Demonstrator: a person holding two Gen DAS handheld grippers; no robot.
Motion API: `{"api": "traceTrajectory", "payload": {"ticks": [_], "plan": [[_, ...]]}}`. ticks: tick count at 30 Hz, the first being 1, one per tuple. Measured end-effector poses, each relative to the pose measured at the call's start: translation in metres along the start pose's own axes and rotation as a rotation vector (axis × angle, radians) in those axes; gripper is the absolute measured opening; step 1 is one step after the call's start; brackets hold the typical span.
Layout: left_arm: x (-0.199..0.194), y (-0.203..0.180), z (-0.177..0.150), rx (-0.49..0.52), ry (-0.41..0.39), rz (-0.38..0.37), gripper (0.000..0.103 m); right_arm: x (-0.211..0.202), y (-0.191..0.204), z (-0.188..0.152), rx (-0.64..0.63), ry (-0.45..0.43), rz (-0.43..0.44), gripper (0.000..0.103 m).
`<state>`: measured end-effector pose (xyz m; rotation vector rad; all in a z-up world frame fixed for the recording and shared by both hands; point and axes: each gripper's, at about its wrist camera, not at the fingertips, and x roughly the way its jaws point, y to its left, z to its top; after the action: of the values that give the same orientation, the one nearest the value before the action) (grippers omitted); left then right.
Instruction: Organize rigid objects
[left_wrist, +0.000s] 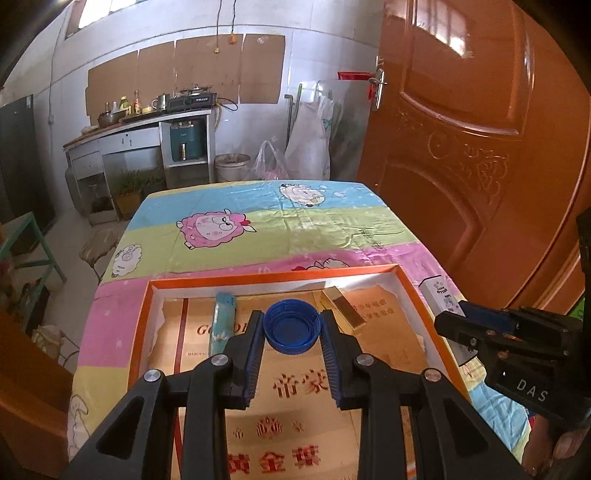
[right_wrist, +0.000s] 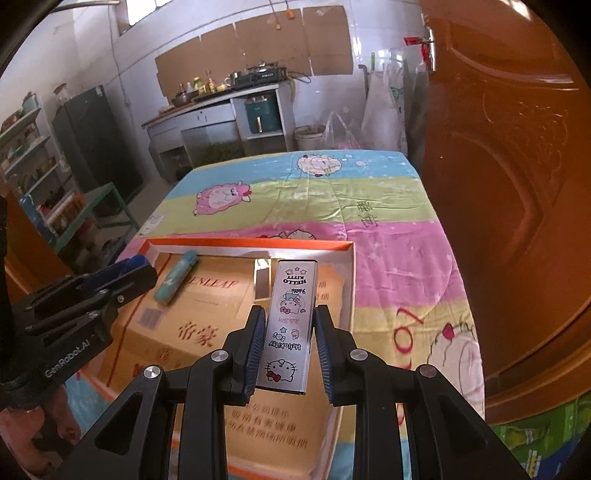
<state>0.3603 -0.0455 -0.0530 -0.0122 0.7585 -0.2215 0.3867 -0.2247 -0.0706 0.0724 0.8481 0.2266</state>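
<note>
My left gripper (left_wrist: 291, 321) is shut on a blue screw cap (left_wrist: 291, 326), its hollow side facing me, held over the orange-rimmed shallow box (left_wrist: 236, 280). My right gripper (right_wrist: 290, 317) is shut on a white cartoon-cat printed slim box (right_wrist: 291, 325), held lengthwise over the box's right part (right_wrist: 351, 280). Inside the box lie a light-blue lighter (left_wrist: 222, 321) (right_wrist: 176, 280) and a gold rectangular lighter (left_wrist: 341, 308) (right_wrist: 263, 282). The right gripper (left_wrist: 458, 317) also shows at the right edge of the left wrist view, still holding the white box (left_wrist: 441, 295). The left gripper (right_wrist: 144, 267) shows at the left of the right wrist view.
The box rests on a table under a striped cartoon-sheep cloth (left_wrist: 295, 221). A brown door (left_wrist: 480, 147) stands close on the right. A kitchen counter (left_wrist: 140, 129) with a stove, a white bucket (left_wrist: 232, 166) and bags line the far wall. A green stool (left_wrist: 29, 243) is at left.
</note>
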Motion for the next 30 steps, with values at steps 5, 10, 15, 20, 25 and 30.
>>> {"api": "traceTrajectory", "payload": {"ticks": [5,10,15,20,25,30], "plan": [[0.019,0.005,0.009,-0.017,0.031,-0.007,0.031,0.023,-0.007,0.011,0.004,0.029,0.012,0.028],[0.036,0.004,0.013,-0.019,0.061,-0.013,0.031,0.044,-0.012,0.018,0.009,0.063,0.026,0.028],[0.053,0.004,0.017,-0.027,0.089,-0.017,0.031,0.058,-0.012,0.023,0.007,0.087,0.031,0.028],[0.069,0.006,0.018,-0.031,0.122,-0.021,0.031,0.074,-0.012,0.024,0.005,0.108,0.028,0.028],[0.083,0.005,0.017,-0.031,0.151,-0.023,0.031,0.085,-0.015,0.025,0.009,0.128,0.025,0.028],[0.094,0.004,0.015,-0.031,0.173,-0.019,0.030,0.093,-0.017,0.024,0.014,0.150,0.025,0.028]]}}
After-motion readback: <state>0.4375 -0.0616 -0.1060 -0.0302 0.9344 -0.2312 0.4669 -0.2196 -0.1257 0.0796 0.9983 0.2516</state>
